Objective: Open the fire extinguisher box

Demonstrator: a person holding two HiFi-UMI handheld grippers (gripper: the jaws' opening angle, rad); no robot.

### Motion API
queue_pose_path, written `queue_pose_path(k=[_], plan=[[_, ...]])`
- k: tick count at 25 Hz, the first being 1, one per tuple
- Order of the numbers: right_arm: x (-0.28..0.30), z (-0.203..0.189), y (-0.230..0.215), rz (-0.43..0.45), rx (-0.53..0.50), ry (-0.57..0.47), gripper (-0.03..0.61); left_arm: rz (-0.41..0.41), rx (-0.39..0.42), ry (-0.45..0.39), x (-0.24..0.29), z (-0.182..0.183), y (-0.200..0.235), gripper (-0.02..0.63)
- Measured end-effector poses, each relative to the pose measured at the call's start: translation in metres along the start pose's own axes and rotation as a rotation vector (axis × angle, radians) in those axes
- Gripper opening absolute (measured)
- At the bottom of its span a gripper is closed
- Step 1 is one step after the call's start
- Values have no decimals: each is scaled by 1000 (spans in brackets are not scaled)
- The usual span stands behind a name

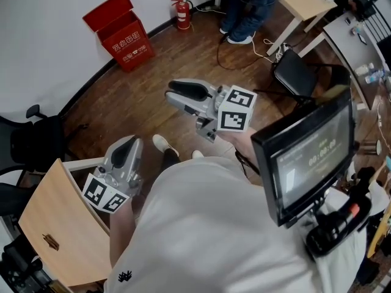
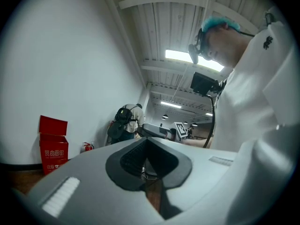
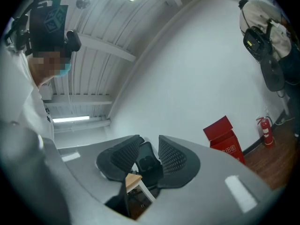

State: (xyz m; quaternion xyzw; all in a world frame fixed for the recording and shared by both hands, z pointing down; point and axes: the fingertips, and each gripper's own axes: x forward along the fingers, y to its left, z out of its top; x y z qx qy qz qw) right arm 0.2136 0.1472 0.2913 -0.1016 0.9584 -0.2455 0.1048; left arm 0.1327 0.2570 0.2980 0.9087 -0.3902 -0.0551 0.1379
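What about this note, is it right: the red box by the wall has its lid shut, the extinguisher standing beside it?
No: the head view shows the red box by the wall with its lid raised, not shut. The extinguisher does stand beside it.

Red metal fire extinguisher box (image 1: 122,35), far past the fingers (image 1: 186,88) of the right gripper (image 1: 172,94): two lines of white Chinese characters on the front. Top line looks like 灭火器箱, lower line too small to read. Black-framed screen (image 1: 308,157) behind those fingers: pale timer digits, roughly 00:00:00, blurred. White marker cubes (image 1: 235,110) behind the fingers: black-and-white square codes only. White shirt (image 1: 201,224): small black emblem, unreadable.
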Motion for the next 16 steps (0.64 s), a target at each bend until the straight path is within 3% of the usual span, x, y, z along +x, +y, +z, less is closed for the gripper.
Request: queue_pose_path(k=[16], plan=[[-33, 2, -19, -58, -11, -14, 126, -71, -8, 45, 38, -13, -1, -5]])
